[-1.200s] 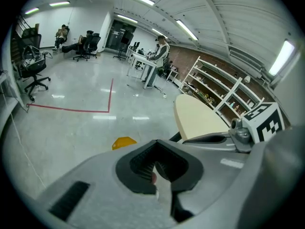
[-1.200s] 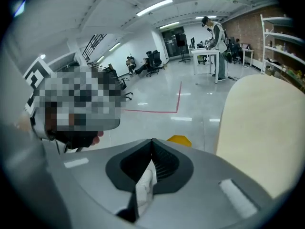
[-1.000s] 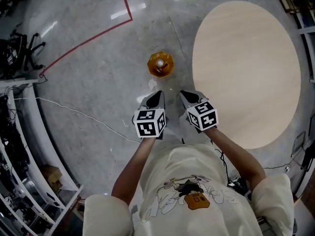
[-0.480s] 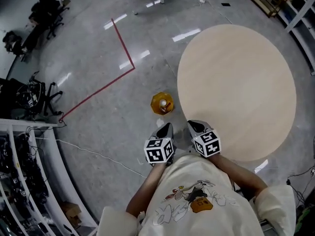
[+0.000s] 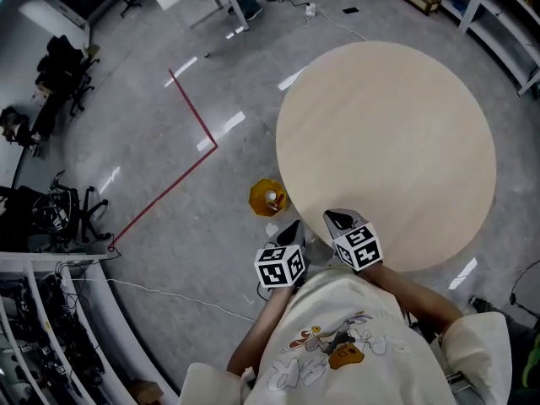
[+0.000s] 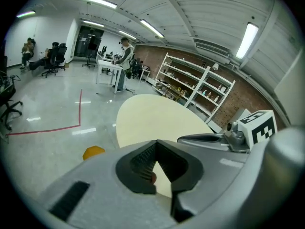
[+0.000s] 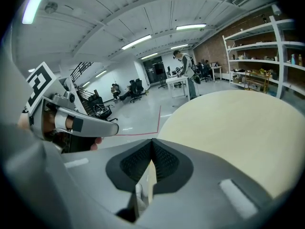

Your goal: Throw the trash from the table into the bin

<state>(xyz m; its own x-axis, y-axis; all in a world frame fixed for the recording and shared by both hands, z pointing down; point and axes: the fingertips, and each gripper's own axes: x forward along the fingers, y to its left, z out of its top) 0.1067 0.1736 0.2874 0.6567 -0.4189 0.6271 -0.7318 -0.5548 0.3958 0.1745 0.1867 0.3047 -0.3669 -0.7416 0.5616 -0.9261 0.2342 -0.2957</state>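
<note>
Hovering by the near edge of the table (image 5: 396, 125), which shows no trash, the left gripper (image 5: 294, 227) and right gripper (image 5: 337, 218) are both pressed together on nothing, with the bin (image 5: 268, 197) on the floor just ahead-left, nearest the left gripper.

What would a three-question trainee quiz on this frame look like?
1. True or false: trash is lying on the round table.
2. Where is the orange bin? A: on the table. B: on the floor beside the table's edge. C: held up in the air.
3. Fill in: the right gripper has its jaws ____, with nothing between them.

Key: 1 false, the top is bare. 2 B. 3 shut.
</note>
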